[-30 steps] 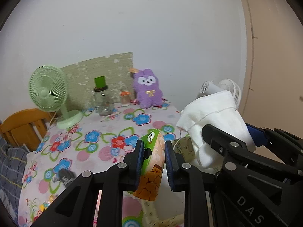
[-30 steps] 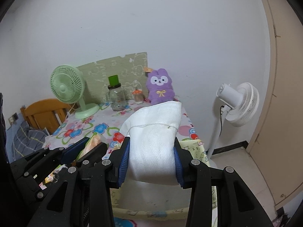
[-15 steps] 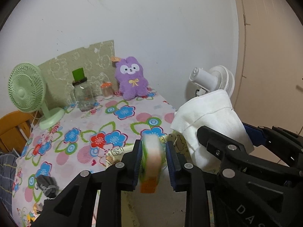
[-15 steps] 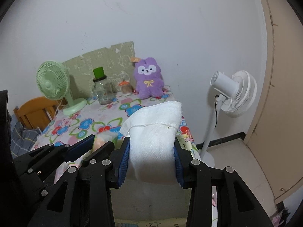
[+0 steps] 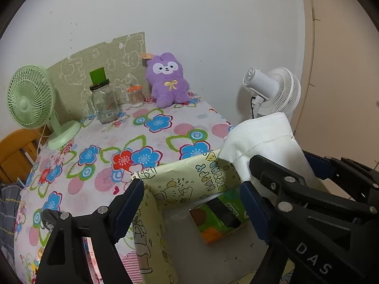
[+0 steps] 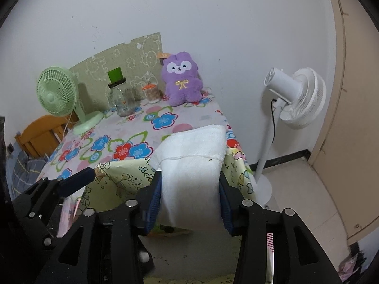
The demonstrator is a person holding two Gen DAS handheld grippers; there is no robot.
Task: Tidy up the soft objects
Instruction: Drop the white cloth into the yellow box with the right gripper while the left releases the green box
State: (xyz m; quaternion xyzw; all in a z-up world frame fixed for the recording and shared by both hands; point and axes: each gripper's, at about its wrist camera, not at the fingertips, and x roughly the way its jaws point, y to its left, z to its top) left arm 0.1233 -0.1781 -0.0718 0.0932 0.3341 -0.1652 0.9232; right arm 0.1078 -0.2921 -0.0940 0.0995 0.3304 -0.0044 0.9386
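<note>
We see two black hand-held grippers poised over an open pale-yellow fabric box (image 5: 189, 182) printed with cartoon drawings, which sits at the near edge of a table covered by a flowered cloth (image 5: 142, 139). Our left gripper (image 5: 191, 210) has its blue-padded jaws spread wide with nothing between them. Directly below it, a green and orange packet (image 5: 218, 217) lies on the box's floor. Our right gripper (image 6: 189, 203) is clamped on a folded white towel (image 6: 191, 165), which hangs above the right side of the box; in the left view the towel (image 5: 260, 139) appears at the box's far right corner. At the back of the table a purple plush bunny (image 5: 167, 80) sits against the wall, beside a small orange-lidded container (image 5: 135, 95), a glass jar (image 5: 104, 104) and a green desk fan (image 5: 30, 99). A white standing fan (image 6: 296, 97) stands on the floor to the right.
</note>
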